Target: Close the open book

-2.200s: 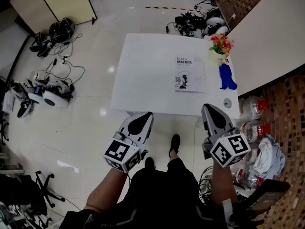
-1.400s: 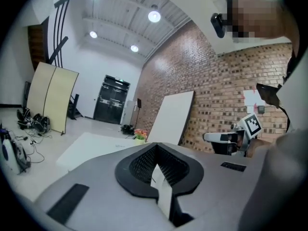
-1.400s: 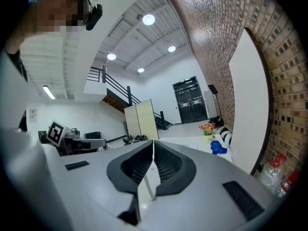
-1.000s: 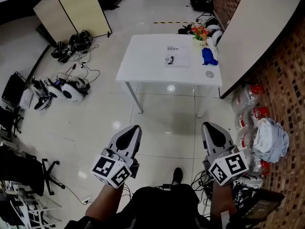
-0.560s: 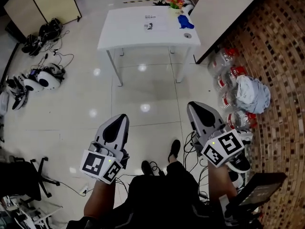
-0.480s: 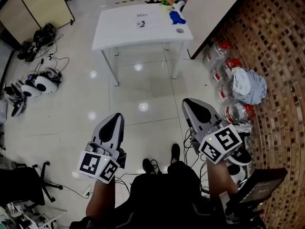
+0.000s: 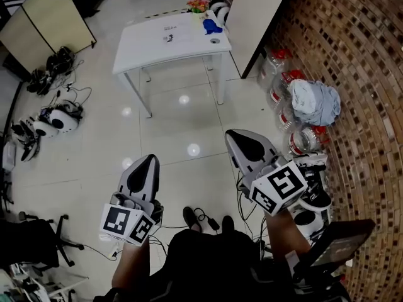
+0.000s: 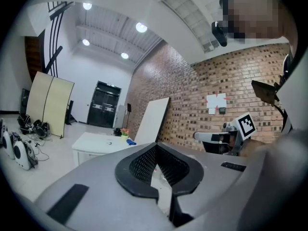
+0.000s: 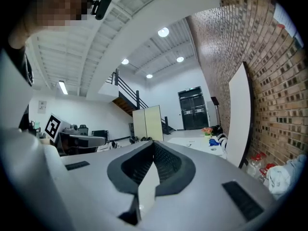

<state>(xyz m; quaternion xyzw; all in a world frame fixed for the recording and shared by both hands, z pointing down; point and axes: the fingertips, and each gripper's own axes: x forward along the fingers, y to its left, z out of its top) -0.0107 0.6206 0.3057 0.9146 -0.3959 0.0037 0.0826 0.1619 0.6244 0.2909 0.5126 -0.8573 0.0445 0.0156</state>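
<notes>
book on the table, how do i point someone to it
At the top of the head view stands a white table beside a leaning white board. The book lies flat near its middle, left of the blue object and flowers: the only flat white rectangle, with dark print on top.

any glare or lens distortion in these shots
Head view: white glare spots on the glossy floor, and the fisheye bows the brick wall. Left gripper view: dark round vignette, ceiling lamps bloom. Right gripper view: same vignette, the white board curves.
</notes>
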